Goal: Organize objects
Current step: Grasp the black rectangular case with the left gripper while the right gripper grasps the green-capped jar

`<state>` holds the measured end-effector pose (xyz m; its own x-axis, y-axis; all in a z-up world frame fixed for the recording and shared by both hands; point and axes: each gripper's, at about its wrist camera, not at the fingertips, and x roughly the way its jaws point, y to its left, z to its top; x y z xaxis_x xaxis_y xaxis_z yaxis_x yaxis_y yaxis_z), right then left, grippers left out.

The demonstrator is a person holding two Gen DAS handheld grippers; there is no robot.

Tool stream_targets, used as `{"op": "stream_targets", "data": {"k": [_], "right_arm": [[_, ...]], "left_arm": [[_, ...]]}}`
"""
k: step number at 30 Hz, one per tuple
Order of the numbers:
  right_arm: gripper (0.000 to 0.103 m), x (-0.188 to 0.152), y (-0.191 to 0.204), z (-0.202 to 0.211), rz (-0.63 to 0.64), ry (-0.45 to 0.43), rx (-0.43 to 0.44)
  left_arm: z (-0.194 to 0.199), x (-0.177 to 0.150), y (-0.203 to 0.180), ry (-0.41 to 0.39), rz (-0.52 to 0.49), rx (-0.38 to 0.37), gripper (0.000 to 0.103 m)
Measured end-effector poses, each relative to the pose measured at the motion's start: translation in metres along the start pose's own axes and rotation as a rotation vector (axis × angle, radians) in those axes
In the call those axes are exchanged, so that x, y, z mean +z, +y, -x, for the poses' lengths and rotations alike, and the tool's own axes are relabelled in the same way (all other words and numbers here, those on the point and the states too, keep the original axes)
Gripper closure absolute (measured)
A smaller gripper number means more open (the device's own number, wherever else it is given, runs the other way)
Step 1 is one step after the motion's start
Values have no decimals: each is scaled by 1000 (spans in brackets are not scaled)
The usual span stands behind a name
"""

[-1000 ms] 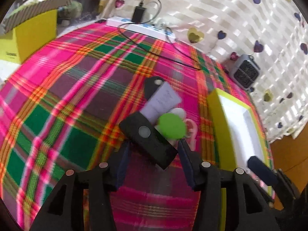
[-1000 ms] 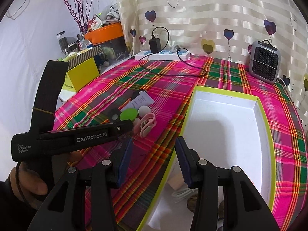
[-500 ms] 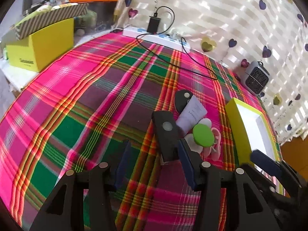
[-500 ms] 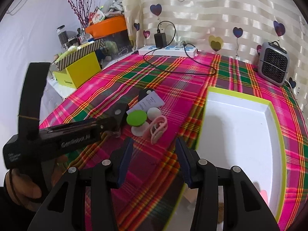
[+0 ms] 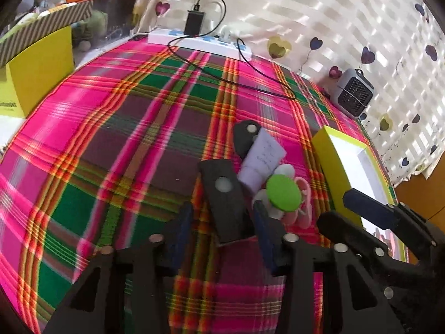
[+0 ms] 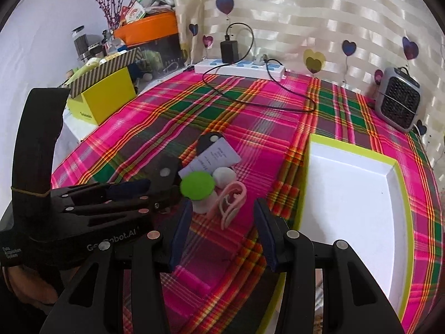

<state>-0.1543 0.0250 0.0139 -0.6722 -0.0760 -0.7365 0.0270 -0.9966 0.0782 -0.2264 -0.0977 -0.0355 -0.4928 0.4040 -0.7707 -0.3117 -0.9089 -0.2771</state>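
- The left gripper (image 5: 222, 222) hung low over a plaid tablecloth (image 5: 111, 139), jaws spread wide either side of a black rectangular piece (image 5: 225, 200), not pinching it.
- Just beside lay a green disc (image 5: 283, 193), white tube (image 5: 261, 158) and pink clip (image 6: 230, 203).
- The right gripper (image 6: 222, 225) was open and empty, near a yellow-rimmed white tray (image 6: 353, 194).

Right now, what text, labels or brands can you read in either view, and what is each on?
"GenRobot.AI": on the side of the left tool's body, partly hidden by a bolt.
White card: lines of print, too small to read.
Yellow box: dark label at its lower edge, blurred.
Small white print on the left tool's rear end: unreadable.
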Motion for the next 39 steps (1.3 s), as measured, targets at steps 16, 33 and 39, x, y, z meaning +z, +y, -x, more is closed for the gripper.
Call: {"op": "stream_targets", "data": {"k": [16, 33, 39], "right_arm": [[56, 17, 20, -39, 35, 138, -28], [57, 25, 22, -55, 47, 162, -24], [68, 23, 27, -47, 58, 130, 6]], "left_arm": [[5, -1, 21, -9, -86, 6, 77], [5, 1, 24, -27, -87, 1, 76], [4, 2, 29, -31, -52, -23, 76]]}}
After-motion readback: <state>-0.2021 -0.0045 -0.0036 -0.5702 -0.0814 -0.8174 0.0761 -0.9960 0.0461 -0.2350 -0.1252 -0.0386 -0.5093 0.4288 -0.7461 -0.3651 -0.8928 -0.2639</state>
